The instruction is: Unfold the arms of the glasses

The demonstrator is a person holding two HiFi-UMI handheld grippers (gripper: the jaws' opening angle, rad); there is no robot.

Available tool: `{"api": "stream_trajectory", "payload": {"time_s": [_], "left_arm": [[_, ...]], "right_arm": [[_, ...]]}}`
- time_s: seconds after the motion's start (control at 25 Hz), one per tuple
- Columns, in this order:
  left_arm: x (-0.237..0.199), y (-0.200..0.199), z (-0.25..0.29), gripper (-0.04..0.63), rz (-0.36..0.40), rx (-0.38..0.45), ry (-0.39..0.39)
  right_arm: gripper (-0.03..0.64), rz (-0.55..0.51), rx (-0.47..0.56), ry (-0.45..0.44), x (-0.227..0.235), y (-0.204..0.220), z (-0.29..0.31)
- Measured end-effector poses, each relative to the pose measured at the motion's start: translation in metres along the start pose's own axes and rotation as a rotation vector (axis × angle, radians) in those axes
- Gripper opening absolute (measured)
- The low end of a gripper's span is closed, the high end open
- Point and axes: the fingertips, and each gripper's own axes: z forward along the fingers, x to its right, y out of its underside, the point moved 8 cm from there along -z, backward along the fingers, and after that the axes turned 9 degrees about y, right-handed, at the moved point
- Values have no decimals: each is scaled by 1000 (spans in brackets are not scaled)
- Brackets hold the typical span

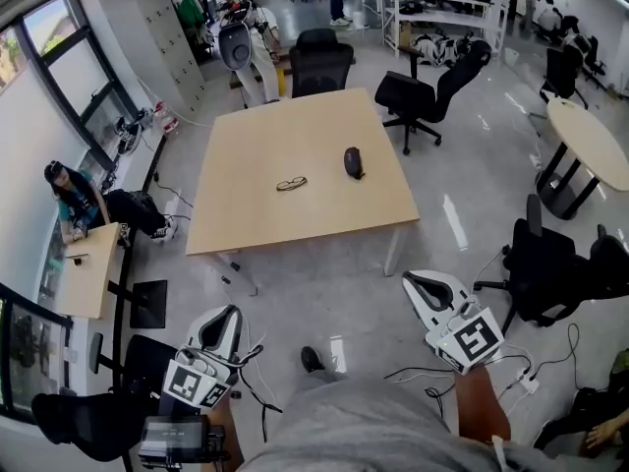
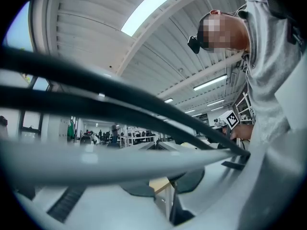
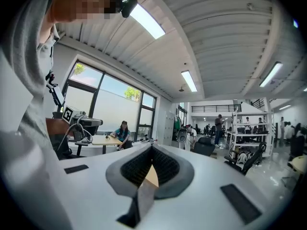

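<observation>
Head view, from high above: glasses lying near the middle of the wooden table, just left of a black case, not touching it. Too small to tell if arms folded. Left gripper and right gripper held low over the floor, well apart from the table. Right gripper view: jaws pressed together, nothing between. Left gripper view: jaws closed too, empty, dark cables crossing in front

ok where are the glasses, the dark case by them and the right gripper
glasses (image 1: pixel 292 183): head view, middle of the frame, on the table
dark case (image 1: pixel 354 162): head view, middle of its top
right gripper (image 1: pixel 425 282): head view, midway between the tips of its fingers
</observation>
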Motion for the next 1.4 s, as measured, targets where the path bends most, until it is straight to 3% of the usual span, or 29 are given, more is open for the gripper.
{"api": "stream_trajectory", "payload": {"time_s": [0.2, 0.76, 1.08, 1.28, 1.4], "left_arm": [[-64, 15, 25, 26, -32, 5, -55], [-261, 33, 95, 26, -20, 32, 79], [-332, 45, 104, 26, -44, 47, 118], [-365, 45, 104, 26, -89, 15, 123], [-378, 61, 129, 26, -106, -4, 115]], "right_arm": [[10, 17, -1, -22, 8, -5, 52], [11, -6, -24, 60, 11, -27, 252], [11, 4, -37, 113, 7, -32, 318], [11, 16, -115, 130, 4, -38, 351], [11, 26, -63, 109, 22, -34, 377]]}}
